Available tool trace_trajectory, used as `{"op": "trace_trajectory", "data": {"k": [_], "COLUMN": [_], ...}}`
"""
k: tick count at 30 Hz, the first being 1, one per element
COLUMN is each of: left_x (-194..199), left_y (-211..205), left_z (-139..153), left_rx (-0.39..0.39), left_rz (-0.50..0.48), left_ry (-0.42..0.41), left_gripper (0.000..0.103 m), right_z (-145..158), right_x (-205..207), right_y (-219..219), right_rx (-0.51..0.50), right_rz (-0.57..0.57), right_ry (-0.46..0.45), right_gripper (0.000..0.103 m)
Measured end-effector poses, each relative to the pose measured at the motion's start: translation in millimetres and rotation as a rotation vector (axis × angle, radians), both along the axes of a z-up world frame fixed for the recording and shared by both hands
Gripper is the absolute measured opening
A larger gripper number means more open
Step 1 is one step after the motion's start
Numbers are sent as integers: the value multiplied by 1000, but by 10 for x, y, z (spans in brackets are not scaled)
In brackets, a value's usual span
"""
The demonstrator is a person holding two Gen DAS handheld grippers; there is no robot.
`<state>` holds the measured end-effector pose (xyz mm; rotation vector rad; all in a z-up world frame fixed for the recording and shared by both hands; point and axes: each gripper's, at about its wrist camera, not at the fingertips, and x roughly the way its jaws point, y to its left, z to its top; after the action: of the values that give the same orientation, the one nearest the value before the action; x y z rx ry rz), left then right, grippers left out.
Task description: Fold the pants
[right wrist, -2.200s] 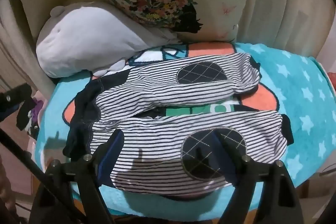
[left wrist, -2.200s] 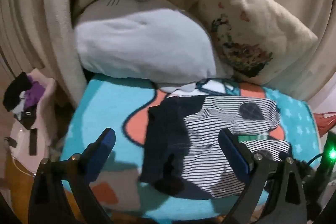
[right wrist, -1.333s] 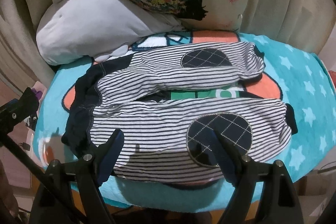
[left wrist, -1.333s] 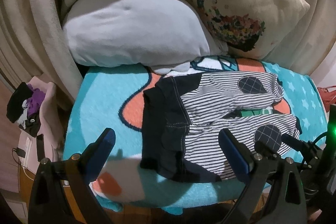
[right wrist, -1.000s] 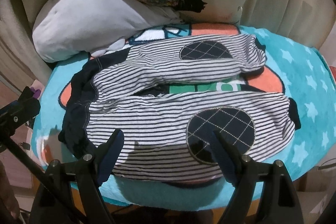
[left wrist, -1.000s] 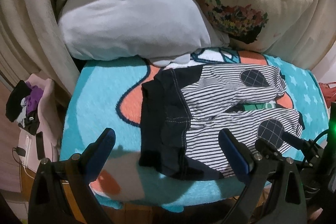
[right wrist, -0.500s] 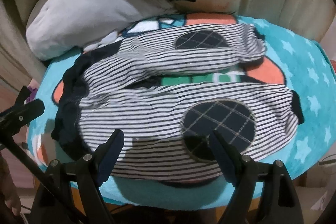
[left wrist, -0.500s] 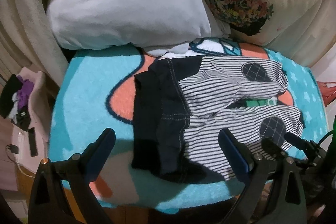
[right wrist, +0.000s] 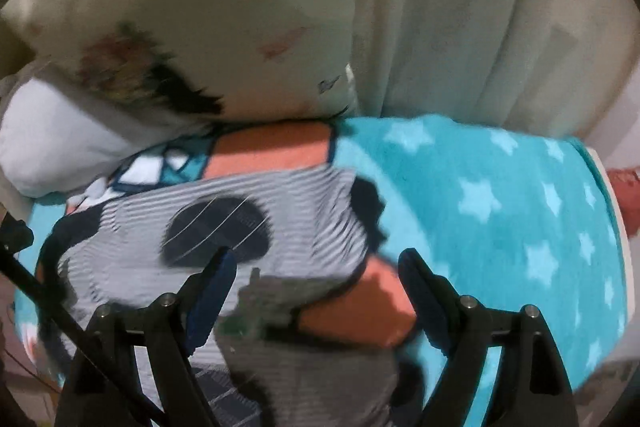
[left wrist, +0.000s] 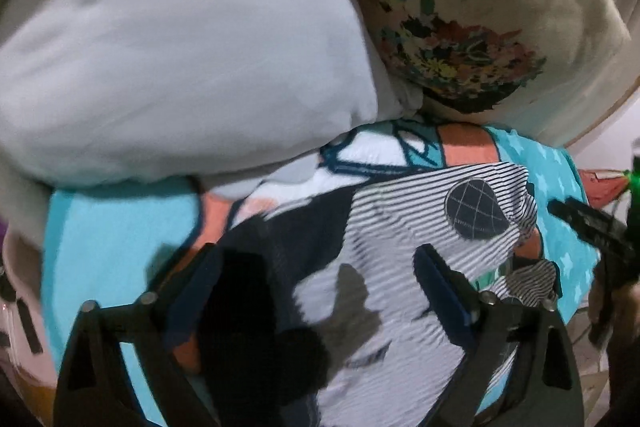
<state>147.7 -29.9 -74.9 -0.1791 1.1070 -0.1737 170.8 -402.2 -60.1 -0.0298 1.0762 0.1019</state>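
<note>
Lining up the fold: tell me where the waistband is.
In the left wrist view, the dark waistband lies on the teal blanket, lower centre, just ahead of the left gripper.

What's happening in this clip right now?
A person holds two grippers over striped pants spread on a turquoise star blanket. The left gripper is open near the dark waistband; the right gripper is open near the leg cuffs. Neither grips cloth, and no fold is made yet.
</note>
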Motion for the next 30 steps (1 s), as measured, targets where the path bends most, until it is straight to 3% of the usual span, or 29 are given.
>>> {"op": "trace_trajectory", "data": {"k": [3, 7, 15, 16, 17, 18, 19, 21, 23, 30], "left_x": [210, 456, 714, 730, 736, 747, 745, 715, 666, 489], "left_y": [-185, -355, -404, -409, -412, -428, -424, -448, -480, -395], "left_z": [-143, -411, -688, -682, -671, -663, -655, -640, -621, -238], "left_rx": [33, 96, 107, 119, 141, 156, 120, 118, 143, 139], "left_rz": [-79, -146, -220, -226, -232, -249, -266, -272, -274, -229], "left_ry": [25, 57, 117, 123, 123, 125, 139, 133, 114, 19], "left_gripper": [73, 72, 70, 57, 44, 19, 4, 5, 5, 5], "right_z": [-158, -376, -712, -745, -765, -754, -732, -689, -659, -370], "right_x": [342, 684, 1119, 1146, 1159, 1157, 1147, 1125, 1114, 1005], "right_y": [-101, -90, 56, 83, 116, 139, 160, 167, 147, 32], "right_rx": [14, -3, 12, 11, -1, -5, 3, 50, 103, 143], "right_rz": [31, 106, 254, 271, 289, 305, 322, 342, 339, 276], "right_ry": [36, 77, 166, 181, 186, 178, 174, 195, 213, 147], "right_gripper": [87, 87, 87, 86, 80, 74, 52, 8, 8, 6]}}
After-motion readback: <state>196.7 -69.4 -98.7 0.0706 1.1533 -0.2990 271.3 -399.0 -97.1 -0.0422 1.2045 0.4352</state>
